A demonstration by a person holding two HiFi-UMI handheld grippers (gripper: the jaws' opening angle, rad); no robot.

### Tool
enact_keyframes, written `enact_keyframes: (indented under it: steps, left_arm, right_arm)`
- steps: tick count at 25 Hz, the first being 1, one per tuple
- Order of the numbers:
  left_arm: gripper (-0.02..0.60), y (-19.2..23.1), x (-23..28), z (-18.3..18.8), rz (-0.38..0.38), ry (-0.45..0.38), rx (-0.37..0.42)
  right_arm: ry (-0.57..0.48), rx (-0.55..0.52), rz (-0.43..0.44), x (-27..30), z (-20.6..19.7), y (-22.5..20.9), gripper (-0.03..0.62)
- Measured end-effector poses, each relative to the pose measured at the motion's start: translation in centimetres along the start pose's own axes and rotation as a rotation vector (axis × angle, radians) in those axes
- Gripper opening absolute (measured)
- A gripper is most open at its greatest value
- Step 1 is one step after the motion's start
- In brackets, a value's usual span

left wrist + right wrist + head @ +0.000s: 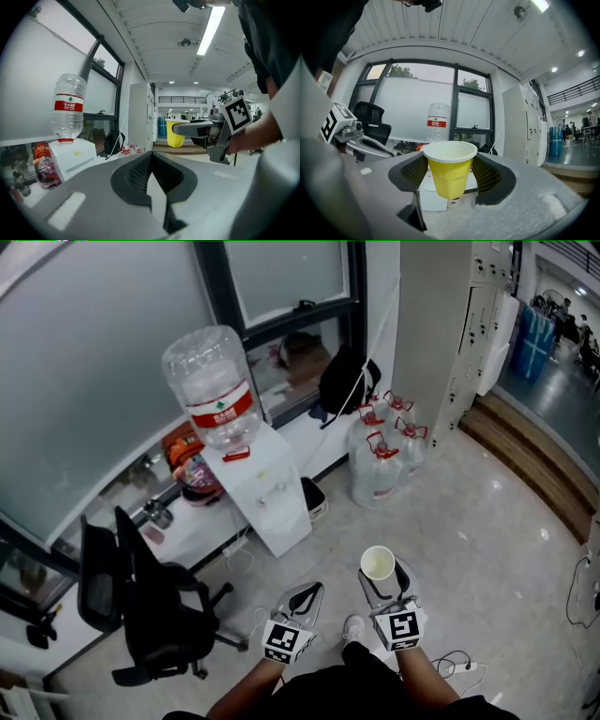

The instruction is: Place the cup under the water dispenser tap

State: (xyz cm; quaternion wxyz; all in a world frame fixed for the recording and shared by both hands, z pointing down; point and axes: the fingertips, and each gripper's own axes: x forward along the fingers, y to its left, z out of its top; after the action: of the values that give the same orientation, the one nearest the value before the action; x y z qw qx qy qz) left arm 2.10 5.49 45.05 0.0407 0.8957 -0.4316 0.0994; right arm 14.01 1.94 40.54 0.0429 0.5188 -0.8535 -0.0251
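Note:
A yellow paper cup (378,563) with a white inside stands upright between the jaws of my right gripper (382,579), which is shut on its sides; the right gripper view shows the cup (449,173) held above the floor. The white water dispenser (272,493), topped by a clear bottle (214,390) with a red label, stands ahead and to the left by the window. In the right gripper view the dispenser (429,197) is partly hidden behind the cup. My left gripper (307,592) hangs beside the right one, shut and holding nothing.
A black office chair (141,606) stands left of the dispenser. Several spare water jugs (384,460) crowd the floor to its right, near a black bag (345,381) on the sill. A wooden step (525,465) runs along the right. Cables (459,662) lie on the floor near my feet.

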Motion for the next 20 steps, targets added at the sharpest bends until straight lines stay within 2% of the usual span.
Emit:
enact_keyframes:
  steps: [5, 11, 20]
  left_arm:
    - [0.015, 2.2, 3.7, 0.3, 0.044, 0.027, -0.025]
    - [0.015, 3.3, 7.7, 0.4, 0.059, 0.049, -0.054]
    - [0.015, 6.7, 9.2, 0.4, 0.163, 0.069, -0.104]
  right_arm:
    - [0.005, 0.008, 0.034, 3.7, -0.3, -2.7, 0.298]
    - [0.013, 0.007, 0.083, 7.6, -0.5, -5.2, 0.298]
    - [0.022, 0.034, 0.198, 12.2, -1.0, -5.6, 0.298]
